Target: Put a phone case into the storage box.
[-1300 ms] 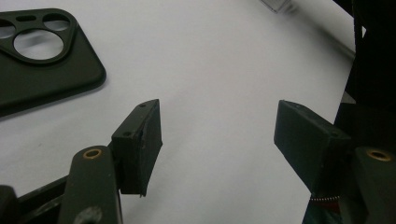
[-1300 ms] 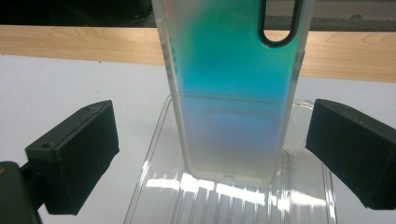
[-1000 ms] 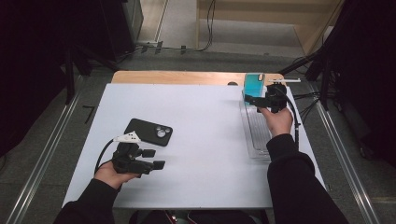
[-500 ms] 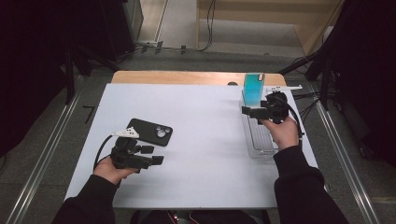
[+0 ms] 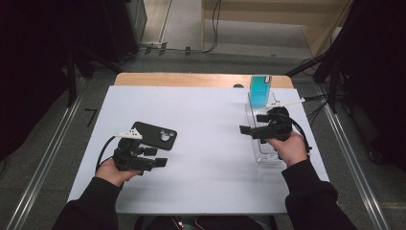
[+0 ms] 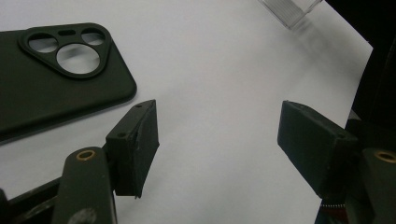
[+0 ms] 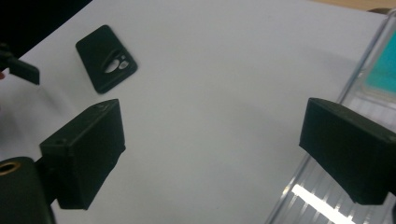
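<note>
A black phone case [image 5: 154, 135] [image 6: 56, 79] [image 7: 106, 58] lies flat, camera cut-outs up, on the white table [image 5: 206, 143] at the left. My left gripper [image 5: 157, 157] [image 6: 219, 140] hovers just in front of it, open, nothing between its jaws. A teal phone case [image 5: 260, 90] [image 7: 383, 70] stands upright at the far end of a clear slotted rack [image 5: 265, 153] [image 7: 322, 186] on the right. My right gripper [image 5: 253, 123] [image 7: 210, 149] is over the rack's left edge, pointing left, open and holding nothing; its jaws have just been closing a little.
A wooden strip [image 5: 191, 79] runs along the table's far edge. Cables [image 5: 306, 100] trail off at the far right. Metal rails [image 5: 43, 163] flank the table. A corner of the rack [image 6: 289, 9] lies beyond my left gripper.
My right gripper has drawn back from the teal case at the rack's far end, toward the person and a little left. The left gripper has barely moved.
</note>
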`<action>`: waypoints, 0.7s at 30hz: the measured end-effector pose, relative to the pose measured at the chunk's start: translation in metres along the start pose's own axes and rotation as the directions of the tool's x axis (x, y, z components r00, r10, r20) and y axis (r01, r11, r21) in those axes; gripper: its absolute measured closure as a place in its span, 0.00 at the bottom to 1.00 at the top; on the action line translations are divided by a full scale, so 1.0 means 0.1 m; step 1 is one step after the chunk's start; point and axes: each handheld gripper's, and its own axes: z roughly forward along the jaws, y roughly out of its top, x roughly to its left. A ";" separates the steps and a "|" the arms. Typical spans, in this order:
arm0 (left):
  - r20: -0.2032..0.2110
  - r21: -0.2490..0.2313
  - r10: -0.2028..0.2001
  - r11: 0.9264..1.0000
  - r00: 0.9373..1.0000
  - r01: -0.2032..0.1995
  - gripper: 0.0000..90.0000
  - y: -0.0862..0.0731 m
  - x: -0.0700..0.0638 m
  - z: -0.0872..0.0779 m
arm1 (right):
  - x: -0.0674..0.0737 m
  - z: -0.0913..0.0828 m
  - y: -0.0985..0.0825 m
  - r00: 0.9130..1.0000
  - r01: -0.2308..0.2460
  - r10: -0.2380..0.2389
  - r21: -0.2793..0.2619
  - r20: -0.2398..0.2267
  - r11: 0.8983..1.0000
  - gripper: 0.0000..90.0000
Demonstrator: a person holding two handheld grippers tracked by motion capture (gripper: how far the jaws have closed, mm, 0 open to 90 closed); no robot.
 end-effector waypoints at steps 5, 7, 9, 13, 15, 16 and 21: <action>-0.001 -0.008 0.001 1.000 1.000 -0.001 0.33 0.02 0.00 -0.02 | 0.09 0.00 -0.08 0.999 0.025 -0.024 0.009 -0.028 1.000 0.13; -0.001 -0.006 -0.001 1.000 1.000 0.001 0.33 0.01 0.01 -0.02 | 0.12 -0.01 -0.10 0.998 0.035 -0.034 0.015 -0.044 0.999 0.13; -0.001 -0.005 -0.006 1.000 1.000 0.006 0.33 0.01 0.01 -0.02 | 0.16 -0.01 -0.13 0.998 0.043 -0.042 0.022 -0.054 0.999 0.13; -0.001 -0.010 -0.003 1.000 1.000 0.003 0.33 0.01 0.01 -0.03 | 0.21 -0.02 -0.19 0.995 0.060 -0.057 0.033 -0.086 0.998 0.13; 0.000 -0.010 -0.001 1.000 1.000 0.001 0.33 0.01 0.01 -0.03 | 0.22 -0.03 -0.22 0.993 0.068 -0.064 0.036 -0.100 0.997 0.13; 0.001 -0.009 -0.001 1.000 1.000 0.001 0.33 0.01 0.01 -0.03 | 0.23 -0.04 -0.24 0.992 0.073 -0.069 0.034 -0.108 0.997 0.14; -0.003 -0.009 0.002 1.000 1.000 -0.002 0.33 0.02 0.03 -0.04 | 0.28 -0.07 -0.30 0.988 0.087 -0.082 0.038 -0.132 0.995 0.14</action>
